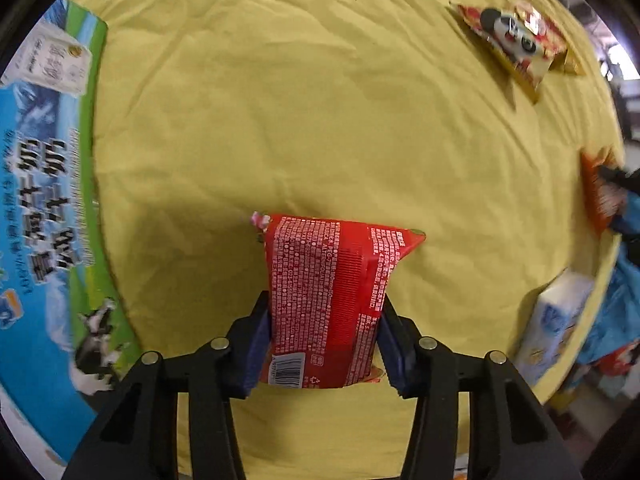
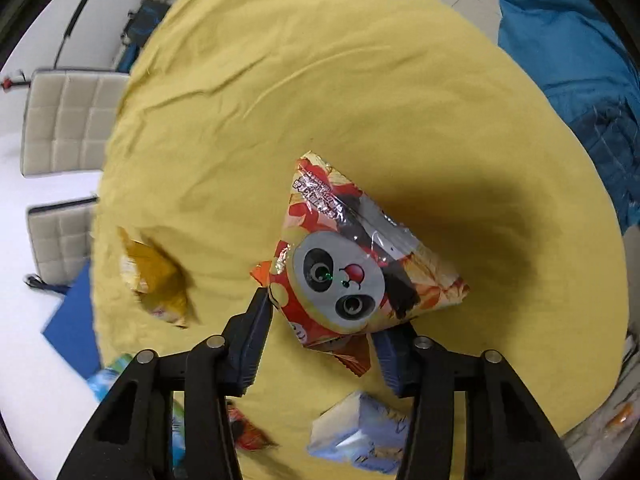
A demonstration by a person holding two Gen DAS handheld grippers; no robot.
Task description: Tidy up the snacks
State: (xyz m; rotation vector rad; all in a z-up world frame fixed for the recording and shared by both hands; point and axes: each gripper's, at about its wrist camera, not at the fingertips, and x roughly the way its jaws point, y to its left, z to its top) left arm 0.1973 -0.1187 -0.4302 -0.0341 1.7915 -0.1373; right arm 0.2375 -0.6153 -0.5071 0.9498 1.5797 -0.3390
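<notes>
My left gripper [image 1: 324,320] is shut on a red snack packet [image 1: 328,296] with white print and a barcode, held above the yellow cloth [image 1: 280,100]. My right gripper [image 2: 326,320] is shut on a red and gold panda snack bag [image 2: 356,256], lifted over the cloth. In the left wrist view another panda bag [image 1: 516,40] lies at the far right of the cloth, and an orange bag [image 1: 596,192] shows at the right edge with a dark gripper tip on it.
A big blue and green milk carton box [image 1: 44,208] fills the left side. A white and blue pack [image 1: 556,320] [image 2: 360,436] lies on the cloth [image 2: 240,120]. A yellow bag [image 2: 156,276] and a small red packet [image 2: 248,432] lie at left. Beige chairs [image 2: 64,120] stand beyond the table.
</notes>
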